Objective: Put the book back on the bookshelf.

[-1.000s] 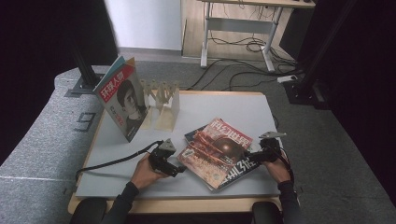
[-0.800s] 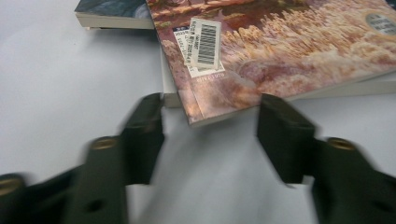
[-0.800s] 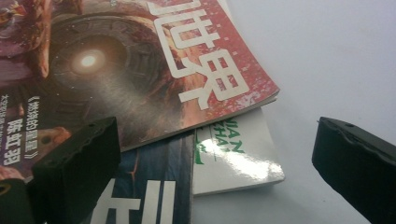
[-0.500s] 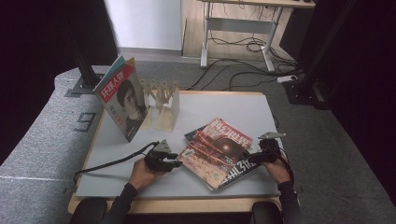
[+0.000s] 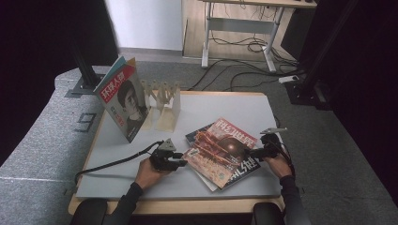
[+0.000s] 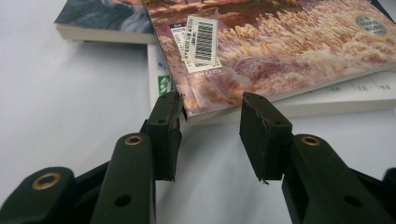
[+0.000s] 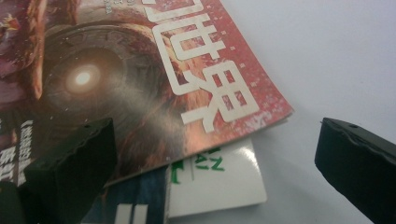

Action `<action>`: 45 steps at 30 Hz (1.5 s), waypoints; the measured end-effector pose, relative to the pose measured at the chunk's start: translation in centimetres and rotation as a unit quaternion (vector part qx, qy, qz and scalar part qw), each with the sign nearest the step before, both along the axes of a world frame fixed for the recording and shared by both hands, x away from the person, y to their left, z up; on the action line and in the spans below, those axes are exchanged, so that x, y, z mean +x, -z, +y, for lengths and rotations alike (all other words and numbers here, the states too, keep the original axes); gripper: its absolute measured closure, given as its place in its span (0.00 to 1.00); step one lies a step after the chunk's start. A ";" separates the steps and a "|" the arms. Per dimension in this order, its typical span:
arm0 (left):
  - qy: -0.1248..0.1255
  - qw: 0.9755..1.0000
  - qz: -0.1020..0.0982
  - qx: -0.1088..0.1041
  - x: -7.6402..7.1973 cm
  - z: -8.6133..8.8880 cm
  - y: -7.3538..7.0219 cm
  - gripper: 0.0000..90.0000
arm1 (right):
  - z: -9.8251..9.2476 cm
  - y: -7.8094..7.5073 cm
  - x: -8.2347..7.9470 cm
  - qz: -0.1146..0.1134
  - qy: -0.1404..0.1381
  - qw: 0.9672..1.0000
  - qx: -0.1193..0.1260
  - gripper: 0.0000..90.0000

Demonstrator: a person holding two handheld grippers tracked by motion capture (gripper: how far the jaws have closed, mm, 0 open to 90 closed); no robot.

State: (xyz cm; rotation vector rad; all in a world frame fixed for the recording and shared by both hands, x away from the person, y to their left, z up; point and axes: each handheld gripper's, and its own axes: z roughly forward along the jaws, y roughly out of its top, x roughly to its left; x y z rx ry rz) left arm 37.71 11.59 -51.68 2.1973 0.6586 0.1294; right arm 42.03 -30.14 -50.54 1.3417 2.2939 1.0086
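A red-covered magazine [image 5: 220,147] tops a loose stack of magazines on the grey table [image 5: 220,105]. My left gripper [image 5: 182,162] lies at the stack's left corner. In the left gripper view the jaws [image 6: 210,121] have just been closing. The red magazine's [image 6: 280,51] corner sits between them, touching one pad [image 6: 170,116], while the other pad stands apart from it. My right gripper [image 5: 251,152] rests at the stack's right side. It stands wide open [image 7: 215,135] around the red cover's [image 7: 154,79] corner, above a white magazine [image 7: 219,182].
A magazine with a portrait cover [image 5: 123,101] stands upright at the back left, leaning by a pale wooden rack [image 5: 164,101]. A black cable [image 5: 112,161] trails left from the left gripper. A dark blue magazine [image 6: 102,16] lies lowest in the stack.
The left gripper's jaws have narrowed at the red magazine's corner. Both hands have stayed about where they were.
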 end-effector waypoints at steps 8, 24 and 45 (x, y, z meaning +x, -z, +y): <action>0.002 1.000 0.000 0.007 0.1 -0.4 -0.1 0.64 | -0.8 0.5 2.3 0.035 0.010 0.999 0.028 0.00; -0.005 1.000 -0.008 0.008 -0.2 -0.5 0.0 0.64 | -1.3 0.6 3.4 0.093 -0.013 0.992 0.081 0.14; 0.012 1.000 0.004 0.012 -0.5 -0.4 0.0 0.51 | -1.1 -2.9 1.7 -0.003 0.015 1.000 0.019 0.86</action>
